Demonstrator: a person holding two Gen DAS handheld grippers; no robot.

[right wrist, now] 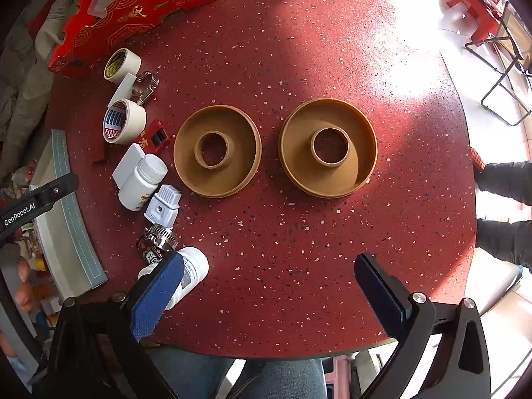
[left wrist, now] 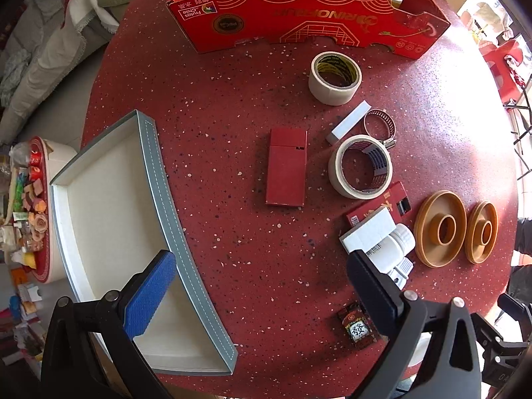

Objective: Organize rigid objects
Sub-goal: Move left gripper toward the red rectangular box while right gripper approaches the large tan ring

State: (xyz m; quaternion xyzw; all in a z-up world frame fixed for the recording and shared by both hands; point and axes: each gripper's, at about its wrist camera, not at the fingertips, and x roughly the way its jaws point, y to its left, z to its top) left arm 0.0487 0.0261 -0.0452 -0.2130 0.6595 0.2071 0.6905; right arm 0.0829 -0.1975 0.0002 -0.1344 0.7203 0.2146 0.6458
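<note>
Red speckled bench (right wrist: 299,50) carries all items. Left hand-held gripper (left wrist: 262,292) hangs released, nothing between its fingers, blue pad over the grey-edged tray (left wrist: 109,219) at the bench's left edge. Right hand-held gripper (right wrist: 266,296) also spread wide and empty, blue pad just beside a lying white bottle (right wrist: 193,272). Next out: hose clamp (right wrist: 159,236), white adapter (right wrist: 163,204), second white bottle (right wrist: 143,181). 2 brown ring dishes (right wrist: 217,151) (right wrist: 327,148) sit side by side, apart. Flat red box (left wrist: 286,167) lies mid-bench, between tray and tape roll (left wrist: 360,166). Farther: second tape roll (left wrist: 334,78), then red carton (left wrist: 309,16) at the far edge.
</note>
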